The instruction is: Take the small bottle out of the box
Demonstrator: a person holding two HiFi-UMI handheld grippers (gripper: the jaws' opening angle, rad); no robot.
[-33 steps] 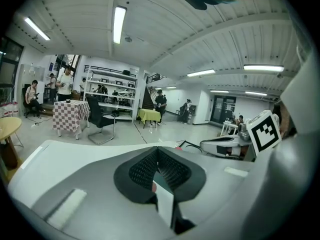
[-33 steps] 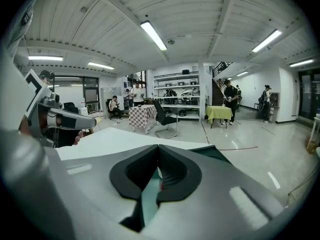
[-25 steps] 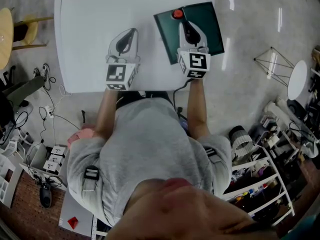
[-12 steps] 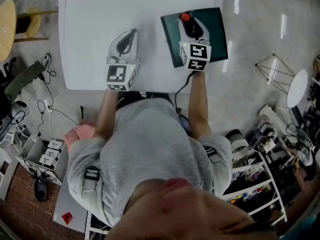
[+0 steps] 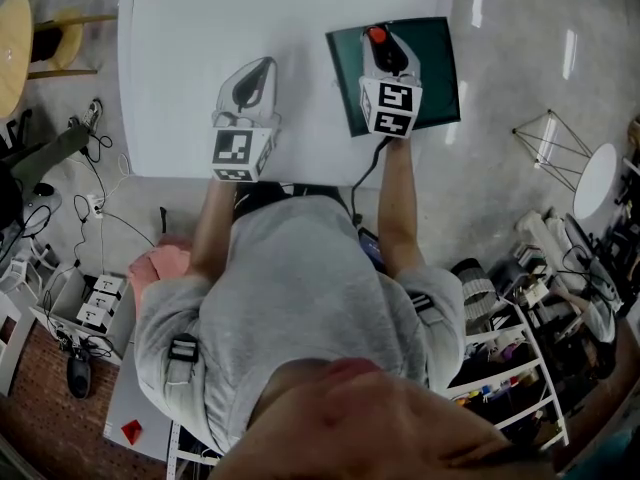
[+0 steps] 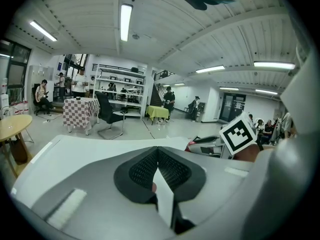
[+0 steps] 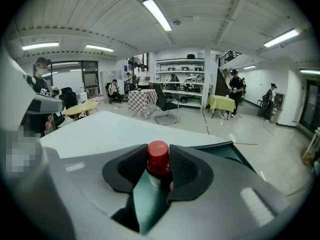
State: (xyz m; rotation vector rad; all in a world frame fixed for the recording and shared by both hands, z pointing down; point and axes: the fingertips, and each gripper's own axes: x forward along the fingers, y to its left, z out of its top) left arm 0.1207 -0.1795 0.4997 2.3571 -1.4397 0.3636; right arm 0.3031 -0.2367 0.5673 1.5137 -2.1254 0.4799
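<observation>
Grey shirt (image 5: 300, 298) fills the near view, with both forearms reaching toward 12 o'clock over the white table (image 5: 190, 28). Over bare table, the left gripper (image 6: 158, 151) has its jaws pressed together with nothing between them. At its 3 o'clock, the right gripper (image 7: 159, 165) reaches into the dark green box (image 5: 435, 68). Its jaws have just been closing, and their pads meet the red-capped small bottle (image 7: 158, 154) on both sides. That bottle stands upright inside the box, near its 11 o'clock corner. Beyond lies glossy floor (image 5: 520, 28).
</observation>
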